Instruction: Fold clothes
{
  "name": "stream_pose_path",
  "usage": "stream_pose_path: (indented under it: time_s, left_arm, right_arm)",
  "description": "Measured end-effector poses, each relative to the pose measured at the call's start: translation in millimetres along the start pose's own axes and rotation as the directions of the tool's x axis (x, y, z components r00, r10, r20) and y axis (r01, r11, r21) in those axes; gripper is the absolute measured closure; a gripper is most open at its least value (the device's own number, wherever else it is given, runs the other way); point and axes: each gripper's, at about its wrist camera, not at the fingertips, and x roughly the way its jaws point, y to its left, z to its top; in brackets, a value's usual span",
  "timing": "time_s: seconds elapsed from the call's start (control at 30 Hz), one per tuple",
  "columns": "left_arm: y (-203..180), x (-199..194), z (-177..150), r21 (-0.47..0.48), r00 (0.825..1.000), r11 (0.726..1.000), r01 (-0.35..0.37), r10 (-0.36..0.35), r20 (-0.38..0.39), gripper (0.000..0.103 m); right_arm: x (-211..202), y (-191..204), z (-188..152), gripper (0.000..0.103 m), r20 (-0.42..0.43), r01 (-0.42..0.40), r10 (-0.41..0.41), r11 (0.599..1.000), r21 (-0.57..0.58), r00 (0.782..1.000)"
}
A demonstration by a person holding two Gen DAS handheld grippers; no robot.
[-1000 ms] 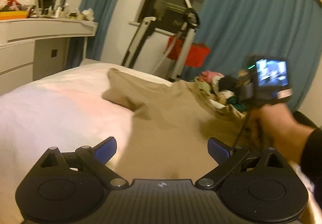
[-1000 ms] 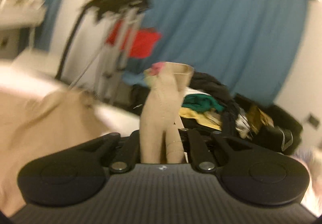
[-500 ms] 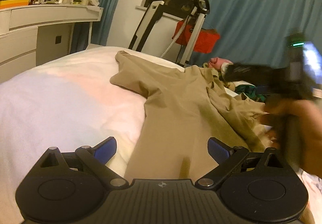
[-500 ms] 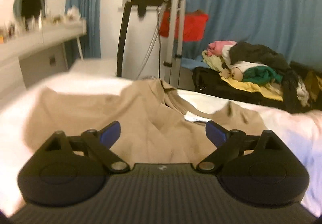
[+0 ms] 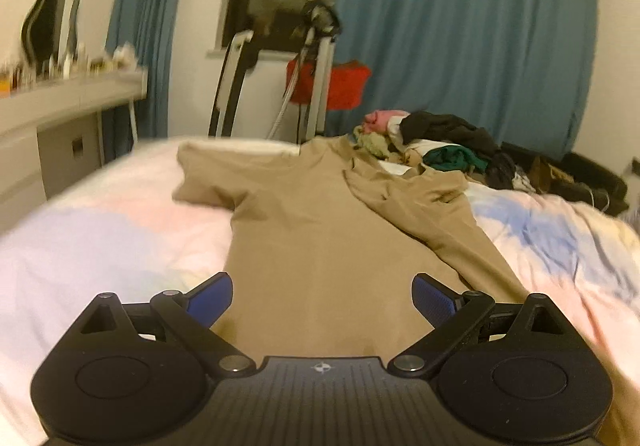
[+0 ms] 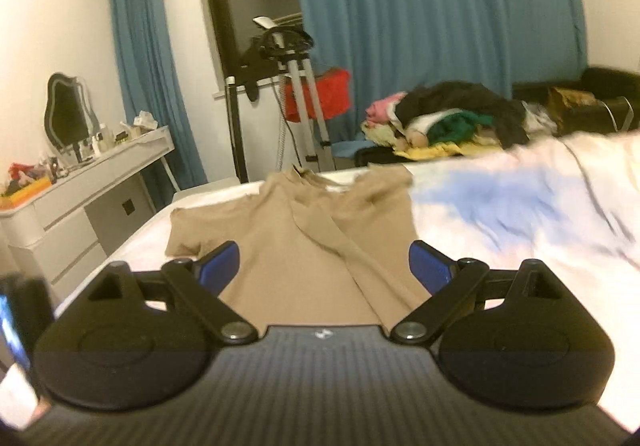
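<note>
Partly, the tan shirt (image 5: 320, 246) is lying flat on the bed (image 5: 100, 246), its right side folded over onto the body so the sleeve there is ending up hidden underneath; the other sleeve is sticking out toward the desk (image 6: 80, 181). The shirt's lower hem is being cut off in both views by the tool bodies. Left tool (image 5: 322, 296) is hanging over the shirt's lower part with its blue pads wide apart, gripping nothing. Right tool (image 6: 324, 266) is doing the same, spread wide and empty above the fabric. Whether either one is touching the cloth is hard to tell. Beyond the bed a pile of clothes (image 6: 448, 121) is sitting in a heap, pink, green, yellow and black pieces tangled together; what is holding it up is too dark to make out. Small things on the desk are blurring together beside a mirror (image 6: 68, 111). Blue curtains (image 5: 460, 37) are hanging behind.
</note>
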Motion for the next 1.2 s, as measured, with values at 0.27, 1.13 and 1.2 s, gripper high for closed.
stream_pose_path:
  time_s: [0.27,1.13,1.2]
  left_arm:
    - [-46.1,-25.6,-22.5,0.150,0.999,0.989,0.019,-0.024,0.035,0.006]
    - [-279.1,-14.1,-90.9,0.222,0.801,0.819,0.529,-0.394,-0.452,0.051]
    - [-284.2,-5.9,-95.1,0.220,0.797,0.825,0.521,-0.377,-0.472,0.098]
  right_arm:
    - [-46.9,-57.3,-5.2,0.010,-0.016,0.040,-0.038,0.995,0.096,0.999]
    - [-70.4,-202.3,-5.4,0.010,-0.020,0.159,-0.168,0.877,0.452,0.986]
    - [-68.9,-203.9,-6.6,0.010,-0.027,0.163,-0.169,0.879,0.449,0.985]
